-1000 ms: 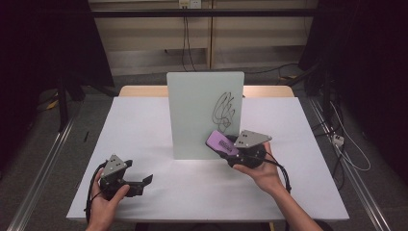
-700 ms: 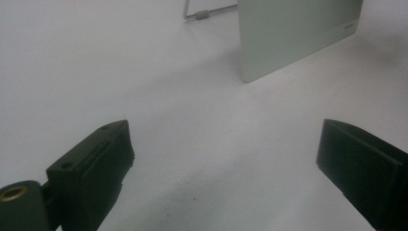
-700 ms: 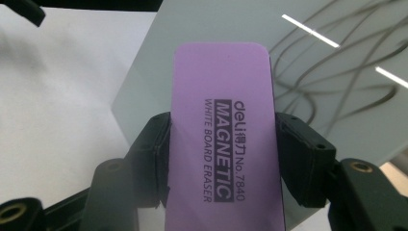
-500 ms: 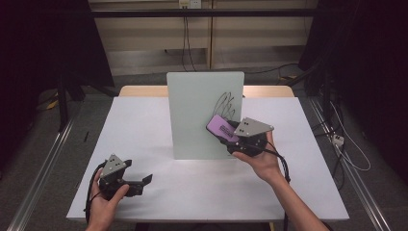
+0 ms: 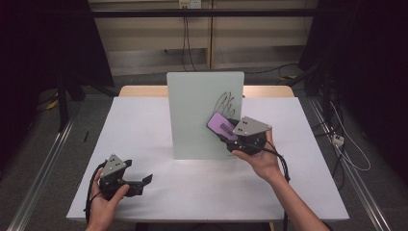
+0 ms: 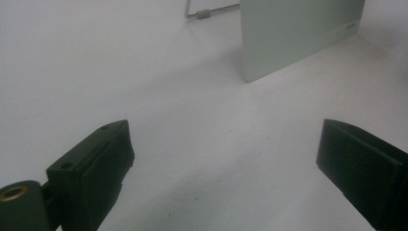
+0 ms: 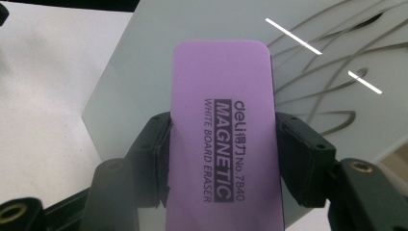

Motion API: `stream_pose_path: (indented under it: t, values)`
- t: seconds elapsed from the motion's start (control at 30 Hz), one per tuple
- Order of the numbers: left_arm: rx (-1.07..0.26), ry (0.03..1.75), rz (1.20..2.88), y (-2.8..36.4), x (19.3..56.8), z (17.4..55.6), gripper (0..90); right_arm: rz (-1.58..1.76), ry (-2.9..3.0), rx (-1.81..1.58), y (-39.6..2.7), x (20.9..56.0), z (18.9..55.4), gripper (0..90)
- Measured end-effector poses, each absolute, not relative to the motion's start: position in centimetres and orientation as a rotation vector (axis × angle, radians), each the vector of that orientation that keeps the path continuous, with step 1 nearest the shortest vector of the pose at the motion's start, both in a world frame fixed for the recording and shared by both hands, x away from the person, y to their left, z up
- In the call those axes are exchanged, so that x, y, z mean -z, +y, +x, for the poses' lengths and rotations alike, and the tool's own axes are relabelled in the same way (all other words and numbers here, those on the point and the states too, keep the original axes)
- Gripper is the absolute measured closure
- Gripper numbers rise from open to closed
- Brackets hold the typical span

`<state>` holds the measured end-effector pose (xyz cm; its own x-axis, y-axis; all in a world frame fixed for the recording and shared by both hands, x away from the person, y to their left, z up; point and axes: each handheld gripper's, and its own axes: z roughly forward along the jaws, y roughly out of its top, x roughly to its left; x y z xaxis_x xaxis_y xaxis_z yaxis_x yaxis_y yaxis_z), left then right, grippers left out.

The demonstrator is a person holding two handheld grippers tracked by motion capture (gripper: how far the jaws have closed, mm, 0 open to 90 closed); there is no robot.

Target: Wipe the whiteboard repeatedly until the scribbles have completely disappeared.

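A pale whiteboard (image 5: 202,113) stands upright at the middle of the table, with black scribbles (image 5: 226,103) on its right part. My right gripper (image 5: 226,129) is shut on a purple magnetic whiteboard eraser (image 5: 222,125), held up close to the board just below the scribbles. In the right gripper view both pads clamp the sides of the eraser (image 7: 223,139), and the scribbles (image 7: 332,67) lie beyond it to the upper right. My left gripper (image 5: 144,182) rests low at the table's front left, open, with nothing between its fingers (image 6: 96,163). The board's lower corner (image 6: 293,38) lies far ahead of it.
The white table (image 5: 144,125) has bare room left of the board and along the front. A metal stand wire (image 6: 207,12) props the board from behind. Cables run across the floor beyond the table (image 5: 346,144).
My right gripper has lifted the eraser from near the table's surface up toward the scribbles on the board. The left gripper has stayed where it was.
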<state>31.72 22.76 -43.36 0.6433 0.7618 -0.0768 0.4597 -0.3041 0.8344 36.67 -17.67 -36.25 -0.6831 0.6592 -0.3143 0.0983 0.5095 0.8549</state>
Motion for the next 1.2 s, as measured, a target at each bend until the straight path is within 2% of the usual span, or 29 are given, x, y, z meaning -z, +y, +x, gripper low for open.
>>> stream_pose_path:
  t: [0.8, 1.2]
  values:
    - [-0.423, 0.961, 1.951, 22.8, 43.3, 31.7, 5.6, 0.71, 1.991, -1.209, -19.8, 31.0, 38.5, 42.0]
    - [-0.42, 0.958, 1.954, 22.8, 43.3, 31.6, 5.6, 0.702, 2.026, -1.206, -19.0, 33.8, 38.1, 42.0]
